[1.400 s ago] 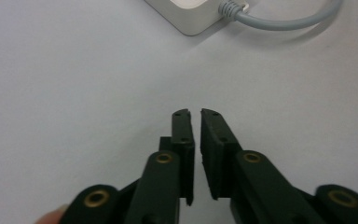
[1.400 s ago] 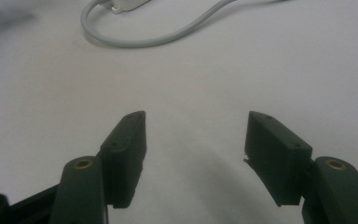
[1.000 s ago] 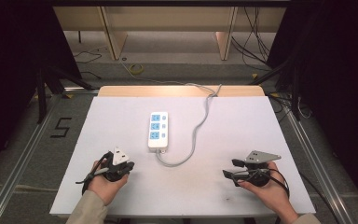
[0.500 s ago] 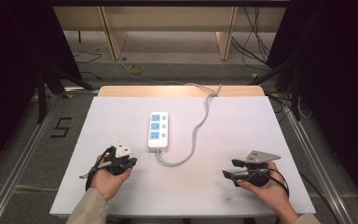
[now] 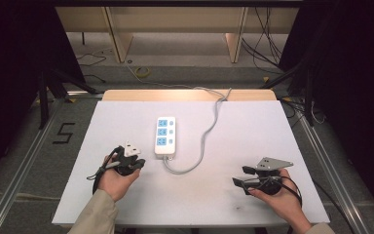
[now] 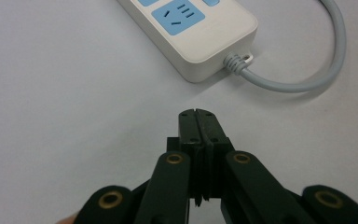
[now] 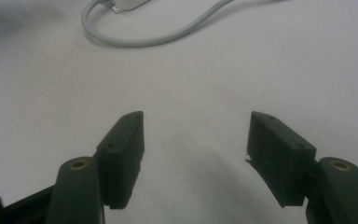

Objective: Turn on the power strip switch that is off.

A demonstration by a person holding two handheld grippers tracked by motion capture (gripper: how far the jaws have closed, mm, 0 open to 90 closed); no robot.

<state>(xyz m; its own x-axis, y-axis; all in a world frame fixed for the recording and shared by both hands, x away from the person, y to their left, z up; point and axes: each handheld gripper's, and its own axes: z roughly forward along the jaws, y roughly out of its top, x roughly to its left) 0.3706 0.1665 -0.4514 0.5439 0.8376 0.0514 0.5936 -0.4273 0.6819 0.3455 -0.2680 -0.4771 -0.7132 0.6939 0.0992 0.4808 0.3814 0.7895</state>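
Resting near table's [image 5: 126, 105] front edge, left gripper [image 6: 198, 114] closed, right gripper [image 7: 196, 135] spread

You've got a white power strip [image 5: 165, 136] lying flat near the middle of the bench [image 5: 253, 131], long axis running away from you. It has three blue socket faces in a row, each with a small blue button beside it. Its grey cord [image 5: 205, 141] comes out of the near end, loops round to your right, then snakes up and off the far edge. In the left gripper view the near socket [image 6: 178, 14] is empty, nothing plugged in.
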